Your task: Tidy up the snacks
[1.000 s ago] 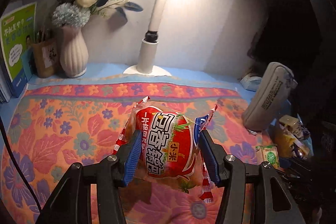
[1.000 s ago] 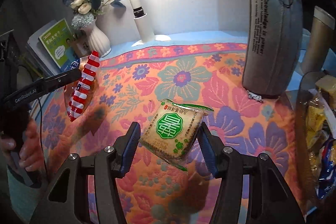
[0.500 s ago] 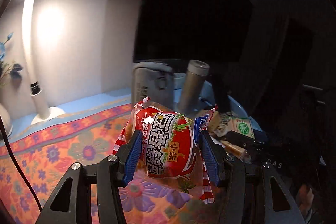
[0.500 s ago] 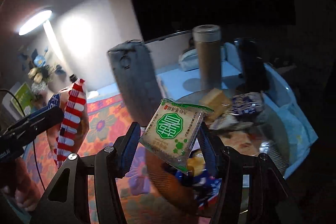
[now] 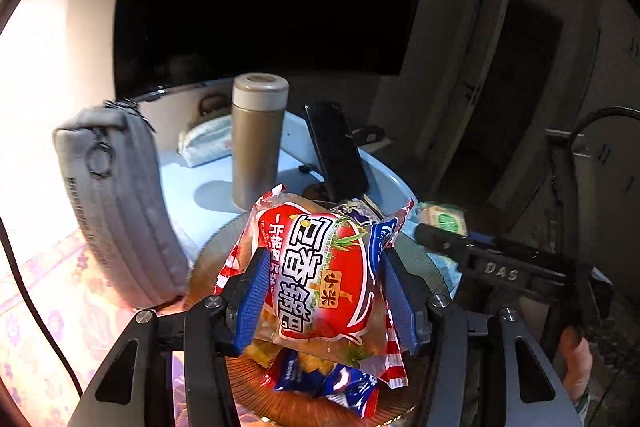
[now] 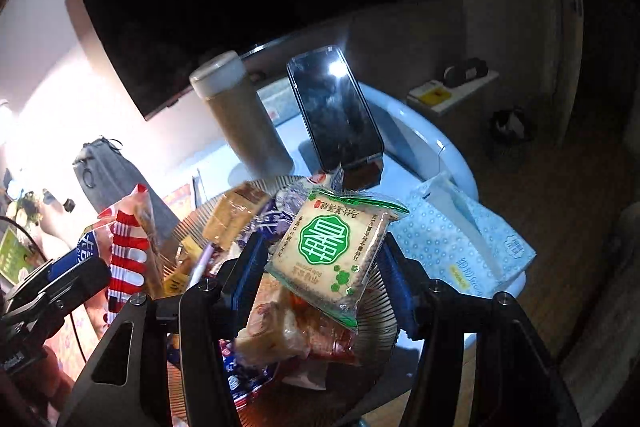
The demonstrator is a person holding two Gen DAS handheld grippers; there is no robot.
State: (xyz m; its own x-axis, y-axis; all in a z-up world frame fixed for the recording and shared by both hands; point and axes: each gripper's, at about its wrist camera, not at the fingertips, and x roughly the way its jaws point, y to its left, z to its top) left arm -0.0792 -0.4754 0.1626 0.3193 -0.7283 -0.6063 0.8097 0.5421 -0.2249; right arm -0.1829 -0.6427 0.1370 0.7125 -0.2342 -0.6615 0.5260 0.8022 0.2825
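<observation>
Two handheld grippers hang over a snack-filled ribbed plate [image 6: 376, 291] on a tabletop. Left gripper [image 5: 326, 297] clamps a red snack bag [image 5: 320, 275]. Right gripper [image 6: 320, 275] has a green cracker pack [image 6: 332, 255] btwn its fingers, which are opening.

Risks: the pack may glance off the heaped snacks & slide off the plate; phone [image 6: 336, 111] & flask [image 6: 240, 115] stand near, easy to knock.
</observation>
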